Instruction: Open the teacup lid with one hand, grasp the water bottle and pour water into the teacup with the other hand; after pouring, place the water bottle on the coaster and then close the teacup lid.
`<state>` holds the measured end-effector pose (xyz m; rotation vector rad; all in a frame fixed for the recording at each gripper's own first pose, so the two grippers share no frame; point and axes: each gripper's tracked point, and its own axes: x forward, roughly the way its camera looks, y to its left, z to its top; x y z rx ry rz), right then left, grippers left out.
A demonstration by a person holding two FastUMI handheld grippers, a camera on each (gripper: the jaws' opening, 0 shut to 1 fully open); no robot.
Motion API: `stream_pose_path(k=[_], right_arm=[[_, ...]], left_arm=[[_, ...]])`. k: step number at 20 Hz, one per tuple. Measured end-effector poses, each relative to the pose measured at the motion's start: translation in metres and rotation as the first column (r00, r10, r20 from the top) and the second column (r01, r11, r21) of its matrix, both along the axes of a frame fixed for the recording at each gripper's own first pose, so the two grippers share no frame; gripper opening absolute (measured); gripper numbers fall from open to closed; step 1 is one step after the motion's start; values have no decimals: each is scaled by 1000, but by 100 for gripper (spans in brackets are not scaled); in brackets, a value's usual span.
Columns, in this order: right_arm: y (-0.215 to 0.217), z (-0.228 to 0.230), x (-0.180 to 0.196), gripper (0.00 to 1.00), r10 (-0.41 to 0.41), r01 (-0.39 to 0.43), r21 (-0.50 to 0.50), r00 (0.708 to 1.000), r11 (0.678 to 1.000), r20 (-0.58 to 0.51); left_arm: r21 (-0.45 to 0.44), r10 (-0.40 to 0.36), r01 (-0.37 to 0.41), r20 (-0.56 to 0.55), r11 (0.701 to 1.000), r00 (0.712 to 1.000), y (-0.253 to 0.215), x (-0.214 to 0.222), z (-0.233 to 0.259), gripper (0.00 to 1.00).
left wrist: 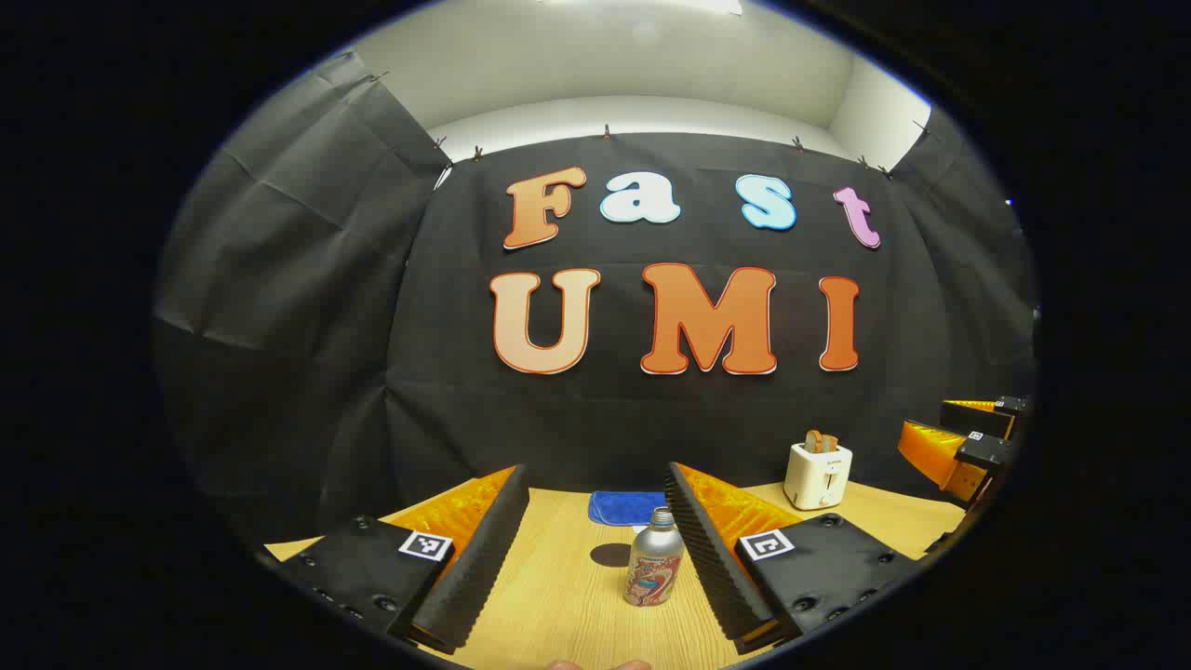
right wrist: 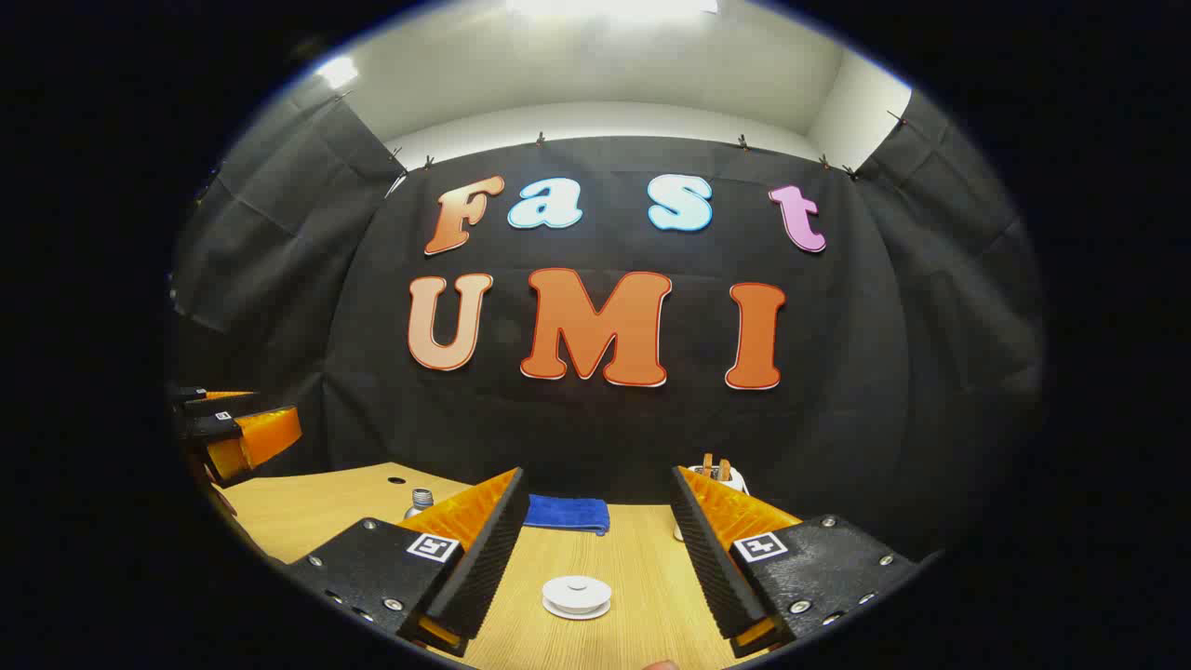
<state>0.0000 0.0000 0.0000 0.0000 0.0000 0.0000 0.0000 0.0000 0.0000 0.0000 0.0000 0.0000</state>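
In the left gripper view a small metal water bottle (left wrist: 654, 558) with a printed label stands upright on the wooden table (left wrist: 558, 605), just inside the right finger of my open left gripper (left wrist: 595, 476). A dark round coaster (left wrist: 611, 555) lies just left of the bottle and behind it. In the right gripper view a low white teacup with its lid on (right wrist: 577, 596) sits between the fingers of my open right gripper (right wrist: 595, 476), touching neither. The bottle's neck (right wrist: 421, 501) peeks out behind the left finger.
A folded blue cloth (left wrist: 625, 505) lies at the table's back edge. A white toaster (left wrist: 818, 473) holding toast stands at the back right. The right gripper (left wrist: 949, 430) hovers at the far right of the left gripper view. The left gripper (right wrist: 244, 417) hovers at the far left of the right gripper view.
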Motion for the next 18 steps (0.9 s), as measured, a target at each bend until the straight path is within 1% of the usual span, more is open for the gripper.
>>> stream_pose_path(k=[2,5,11,18], right_arm=[[2,-5,2,92,8,-8,-4,1000,1000,-12],[3,-13,3,92,12,-12,-5,999,1000,-35],[0,-25,10,92,12,-13,-23,999,1000,-43],[-8,-48,36,92,19,-22,-31,996,999,-90]], left_arm=[[-20,-13,13,-6,1000,1000,-4,1,-3,96],[-40,-3,3,-2,999,1000,1,1,-6,96],[-38,-16,16,18,999,1000,3,2,-4,96],[-30,-24,25,31,999,999,0,22,-5,96]])
